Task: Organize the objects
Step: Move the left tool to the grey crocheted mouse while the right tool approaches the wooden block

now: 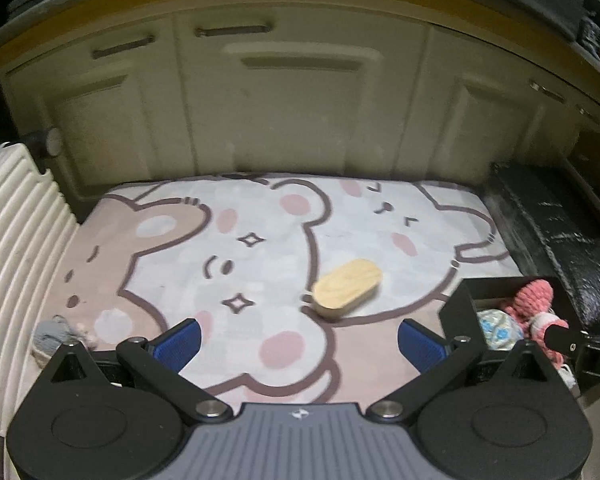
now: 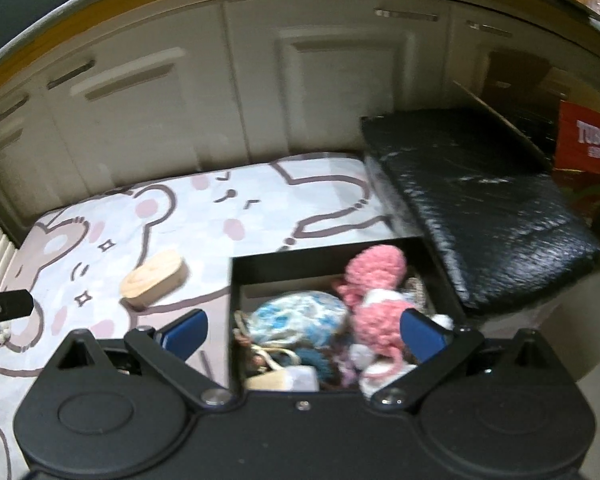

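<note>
A cartoon-bear printed floor mat (image 1: 260,240) spreads ahead of 2 hand-held grippers. The open black storage box (image 2: 324,266), crammed with pink and blue knitted toys (image 2: 374,280), sits under the empty, wide-open right gripper (image 2: 302,330). A pale oval wooden block (image 1: 348,286) lies just beyond the left gripper (image 1: 298,342), likewise spread and empty.

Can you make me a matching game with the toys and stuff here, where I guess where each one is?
Things:
1. wooden oval block
2. pink crochet toy
3. grey knitted toy
4. black wrapped cushion

Places:
A. inside the black box
B. alone in the middle of the bear mat
C. beside the mat's far right edge, behind the box
D. on the mat's left edge, by the white ribbed panel

Right pairs: 1-B, 2-A, 3-D, 4-C.
</note>
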The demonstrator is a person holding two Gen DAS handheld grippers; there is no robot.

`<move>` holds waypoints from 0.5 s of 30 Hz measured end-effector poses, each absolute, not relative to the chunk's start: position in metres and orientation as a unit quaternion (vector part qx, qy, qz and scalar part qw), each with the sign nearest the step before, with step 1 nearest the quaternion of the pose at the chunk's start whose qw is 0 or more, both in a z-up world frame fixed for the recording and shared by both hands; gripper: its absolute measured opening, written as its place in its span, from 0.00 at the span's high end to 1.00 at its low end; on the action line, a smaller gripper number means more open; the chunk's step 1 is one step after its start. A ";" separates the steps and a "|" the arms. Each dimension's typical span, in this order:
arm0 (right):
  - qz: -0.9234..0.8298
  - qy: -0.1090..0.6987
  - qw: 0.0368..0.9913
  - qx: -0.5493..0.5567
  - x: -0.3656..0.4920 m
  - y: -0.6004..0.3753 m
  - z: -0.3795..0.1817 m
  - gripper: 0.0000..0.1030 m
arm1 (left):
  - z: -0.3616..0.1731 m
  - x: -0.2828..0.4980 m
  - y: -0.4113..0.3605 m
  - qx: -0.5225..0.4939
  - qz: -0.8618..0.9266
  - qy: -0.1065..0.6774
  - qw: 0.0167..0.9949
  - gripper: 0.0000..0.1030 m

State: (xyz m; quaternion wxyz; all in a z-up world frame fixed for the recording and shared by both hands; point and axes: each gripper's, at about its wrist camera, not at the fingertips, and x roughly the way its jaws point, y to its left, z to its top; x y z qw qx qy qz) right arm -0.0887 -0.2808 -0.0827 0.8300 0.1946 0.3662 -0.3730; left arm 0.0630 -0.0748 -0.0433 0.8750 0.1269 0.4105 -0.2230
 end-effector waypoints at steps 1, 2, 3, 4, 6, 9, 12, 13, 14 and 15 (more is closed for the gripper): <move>-0.369 0.367 0.832 0.193 -0.084 -0.278 -0.083 0.00 | -0.042 0.064 -0.070 0.126 -0.221 0.408 0.877 0.00; -0.364 0.368 0.834 0.192 -0.080 -0.275 -0.083 0.00 | -0.041 0.065 -0.066 0.126 -0.218 0.407 0.878 0.00; -0.358 0.368 0.837 0.189 -0.075 -0.272 -0.083 0.00 | -0.040 0.066 -0.061 0.125 -0.215 0.405 0.880 0.00; -0.354 0.369 0.839 0.187 -0.071 -0.268 -0.083 0.00 | -0.039 0.068 -0.057 0.124 -0.213 0.403 0.881 0.00; -0.345 0.369 0.844 0.180 -0.062 -0.261 -0.082 0.00 | -0.038 0.070 -0.047 0.121 -0.205 0.401 0.885 0.00; -0.333 0.368 0.851 0.175 -0.049 -0.252 -0.082 0.00 | -0.035 0.075 -0.032 0.113 -0.193 0.398 0.890 0.00; -0.323 0.366 0.856 0.173 -0.038 -0.245 -0.081 0.00 | -0.033 0.081 -0.016 0.102 -0.179 0.394 0.895 0.00; -0.320 0.365 0.857 0.172 -0.035 -0.243 -0.081 0.00 | -0.032 0.083 -0.010 0.098 -0.175 0.393 0.897 0.00; -0.317 0.364 0.859 0.172 -0.031 -0.240 -0.082 0.00 | -0.031 0.085 -0.006 0.095 -0.171 0.392 0.899 0.00; -0.315 0.364 0.860 0.171 -0.028 -0.238 -0.082 0.00 | -0.031 0.087 -0.001 0.093 -0.167 0.391 0.900 0.00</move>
